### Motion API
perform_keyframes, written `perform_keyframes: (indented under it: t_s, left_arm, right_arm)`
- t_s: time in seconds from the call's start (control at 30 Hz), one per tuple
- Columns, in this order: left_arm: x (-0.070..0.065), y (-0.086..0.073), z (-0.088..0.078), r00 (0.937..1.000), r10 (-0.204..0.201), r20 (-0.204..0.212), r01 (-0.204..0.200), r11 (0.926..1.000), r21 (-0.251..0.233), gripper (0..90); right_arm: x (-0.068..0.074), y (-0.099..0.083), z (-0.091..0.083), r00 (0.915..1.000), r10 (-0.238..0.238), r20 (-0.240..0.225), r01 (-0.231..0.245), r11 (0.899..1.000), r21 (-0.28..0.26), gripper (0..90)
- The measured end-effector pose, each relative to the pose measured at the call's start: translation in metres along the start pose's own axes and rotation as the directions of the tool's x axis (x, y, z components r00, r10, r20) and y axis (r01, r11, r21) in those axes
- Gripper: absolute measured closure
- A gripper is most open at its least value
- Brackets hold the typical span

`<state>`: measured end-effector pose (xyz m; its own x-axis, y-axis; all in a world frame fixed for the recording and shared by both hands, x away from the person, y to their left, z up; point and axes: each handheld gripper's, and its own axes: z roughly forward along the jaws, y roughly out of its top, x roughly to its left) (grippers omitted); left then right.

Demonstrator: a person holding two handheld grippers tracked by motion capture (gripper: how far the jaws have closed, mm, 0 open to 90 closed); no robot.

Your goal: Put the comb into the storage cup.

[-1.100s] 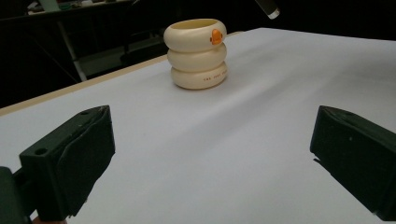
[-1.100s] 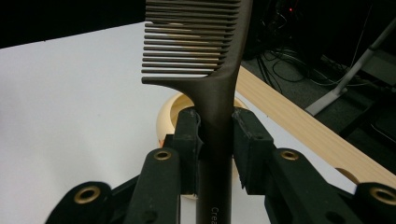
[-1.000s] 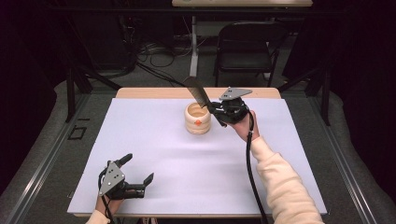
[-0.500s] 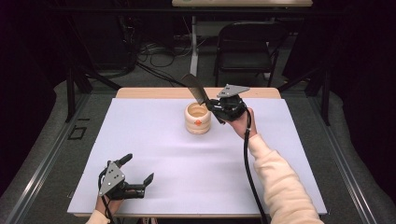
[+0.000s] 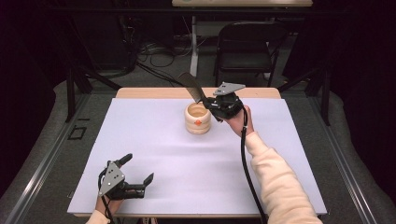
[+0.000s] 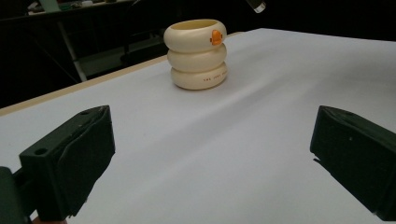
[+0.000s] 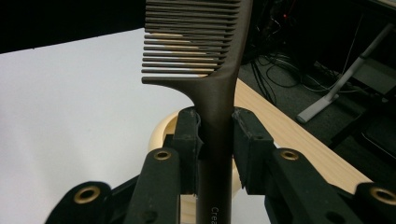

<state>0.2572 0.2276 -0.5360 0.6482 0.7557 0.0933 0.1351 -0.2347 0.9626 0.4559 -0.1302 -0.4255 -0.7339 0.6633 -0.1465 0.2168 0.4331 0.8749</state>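
Observation:
A cream holder (image 5: 198, 122), shaped like three stacked rings with an orange mark, stands upright at the back middle of the white sheet. My right gripper (image 5: 208, 104) hovers just right of its rim and is shut on the handle of a dark brown comb (image 5: 190, 86), whose teeth point up and to the back left. In the right gripper view the comb (image 7: 219, 70) stands between the two pads, above the holder (image 7: 161, 135). My left gripper (image 5: 137, 173) rests open near the front left corner. The holder (image 6: 197, 53) stands far ahead of its wide jaws.
The white sheet (image 5: 187, 168) covers nearly the whole table; a strip of bare wood (image 5: 154, 93) shows along the back edge. Behind the table stand a black chair (image 5: 247, 44) and a desk leg with cables on the floor.

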Motion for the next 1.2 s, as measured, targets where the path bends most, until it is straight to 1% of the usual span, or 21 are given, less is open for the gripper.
perform_keyframes:
  t_s: [0.1, 0.17, 0.4, 0.63, 1.03, 1.2]
  left_arm:
    - [0.000, 0.000, 0.000, 1.0000, 0.004, -0.001, -0.004, 1.0000, -0.003, 0.1]
    - [0.000, 0.000, -0.001, 1.0000, 0.000, -0.006, 0.000, 1.0000, -0.006, 0.1]
    - [0.001, 0.000, -0.001, 1.0000, -0.001, -0.005, 0.001, 1.0000, -0.010, 0.1]
    - [0.001, 0.000, -0.001, 1.0000, 0.001, -0.006, -0.001, 1.0000, -0.009, 0.1]
    - [0.001, 0.001, -0.002, 1.0000, -0.003, -0.007, 0.002, 0.9999, -0.015, 0.1]
    - [0.001, 0.000, -0.002, 1.0000, -0.004, -0.007, 0.004, 0.9999, -0.016, 0.1]
  right_arm:
    - [-0.001, 0.001, 0.001, 1.0000, 0.006, -0.002, -0.006, 1.000, -0.014, 72.7]
    - [-0.001, 0.002, 0.002, 1.0000, 0.008, 0.001, -0.008, 1.000, -0.014, 72.7]
    - [-0.001, 0.006, 0.008, 1.0000, -0.001, 0.004, 0.001, 1.000, -0.006, 72.7]
    - [0.000, 0.011, 0.012, 1.0000, -0.008, -0.004, 0.007, 1.000, -0.018, 72.7]
    - [0.002, 0.018, 0.016, 0.9998, -0.022, 0.001, 0.022, 0.999, -0.037, 72.7]
    - [0.000, 0.021, 0.016, 0.9997, -0.024, 0.004, 0.024, 0.999, -0.040, 72.7]
